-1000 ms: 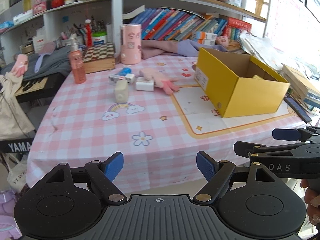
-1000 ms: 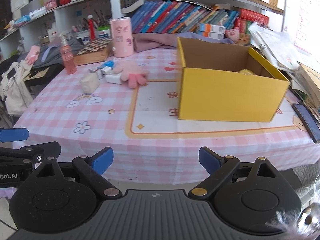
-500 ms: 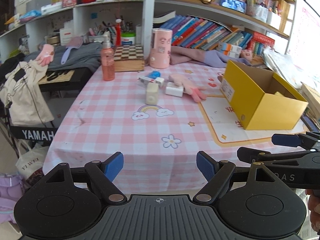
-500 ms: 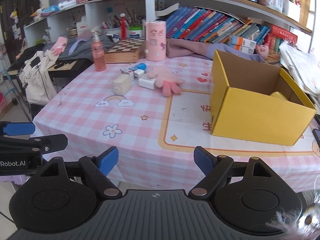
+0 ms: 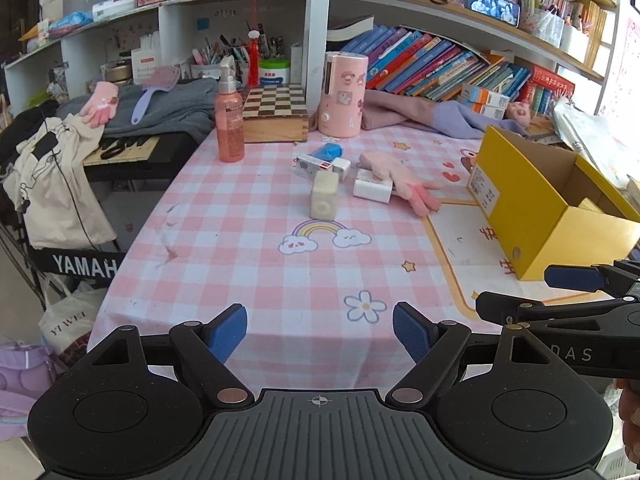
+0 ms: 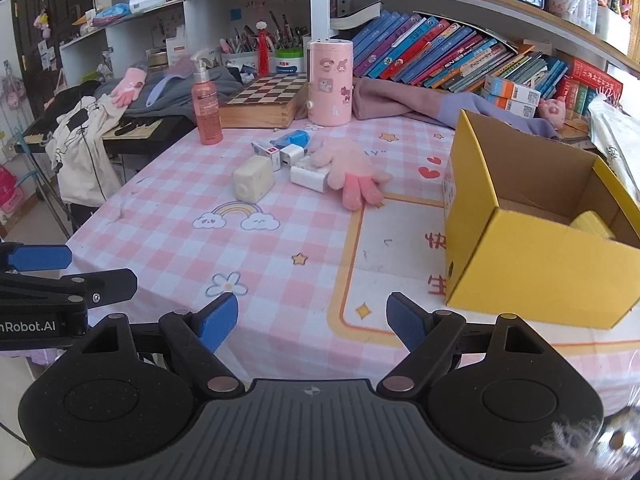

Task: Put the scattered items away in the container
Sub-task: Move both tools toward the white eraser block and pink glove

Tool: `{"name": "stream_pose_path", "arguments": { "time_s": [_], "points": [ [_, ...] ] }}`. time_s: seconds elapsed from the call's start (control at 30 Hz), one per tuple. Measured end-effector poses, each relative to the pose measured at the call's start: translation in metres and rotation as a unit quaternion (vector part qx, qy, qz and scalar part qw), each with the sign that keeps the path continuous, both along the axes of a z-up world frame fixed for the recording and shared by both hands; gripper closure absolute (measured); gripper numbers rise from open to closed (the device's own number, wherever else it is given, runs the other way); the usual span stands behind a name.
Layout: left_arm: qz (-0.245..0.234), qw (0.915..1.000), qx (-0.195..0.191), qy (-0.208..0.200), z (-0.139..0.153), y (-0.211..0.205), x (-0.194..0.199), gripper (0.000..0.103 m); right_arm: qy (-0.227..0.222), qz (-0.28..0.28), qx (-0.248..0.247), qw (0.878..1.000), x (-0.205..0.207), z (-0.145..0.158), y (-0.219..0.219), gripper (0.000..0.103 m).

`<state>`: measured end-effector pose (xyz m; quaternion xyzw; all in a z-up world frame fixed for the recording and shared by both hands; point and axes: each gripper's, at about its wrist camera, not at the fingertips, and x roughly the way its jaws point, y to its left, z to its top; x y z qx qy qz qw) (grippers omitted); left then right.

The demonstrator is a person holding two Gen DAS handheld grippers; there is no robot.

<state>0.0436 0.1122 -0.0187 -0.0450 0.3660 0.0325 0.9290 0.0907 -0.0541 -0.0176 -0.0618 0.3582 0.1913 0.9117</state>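
Pictured at the near edge of a pink checked tablecloth (image 5: 256, 248): left gripper (image 5: 320, 330) and right gripper (image 6: 308, 320), both with blue-padded jaws spread wide and nothing between them, well short of every item. Scattered mid-table, in a loose cluster: a cream cube-shaped block (image 6: 253, 179), a white charger (image 6: 309, 176) touching a pink plush glove (image 6: 352, 176), a small white box (image 6: 266, 149) and a blue packet (image 6: 294, 137) behind them. Seen to the right, apart from the cluster: an open yellow cardboard box (image 6: 532, 272), with a yellow item (image 6: 592, 224) already inside. Standing at the far edge: a pink spray bottle (image 5: 229, 120), a chessboard box (image 5: 276, 114) and a pink canister (image 5: 343, 94).
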Motion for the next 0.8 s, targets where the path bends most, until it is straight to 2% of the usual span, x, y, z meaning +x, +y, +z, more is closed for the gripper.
{"name": "stream_pose_path", "arguments": {
  "time_s": [0.2,0.43,0.8],
  "points": [
    [0.003,0.9999,0.002,0.010,-0.005,0.000,0.028,0.021,0.010,0.012,-0.001,1.000,0.029,-0.005,0.002,0.022],
    [0.002,0.9997,0.014,0.018,-0.010,-0.004,0.066,0.021,0.018,0.021,-0.005,1.000,0.063,-0.012,0.006,0.034],
    [0.002,0.9993,0.018,0.032,-0.020,0.000,0.120,0.021,0.031,0.017,-0.010,0.999,0.111,-0.024,0.012,0.037]
  ]
}}
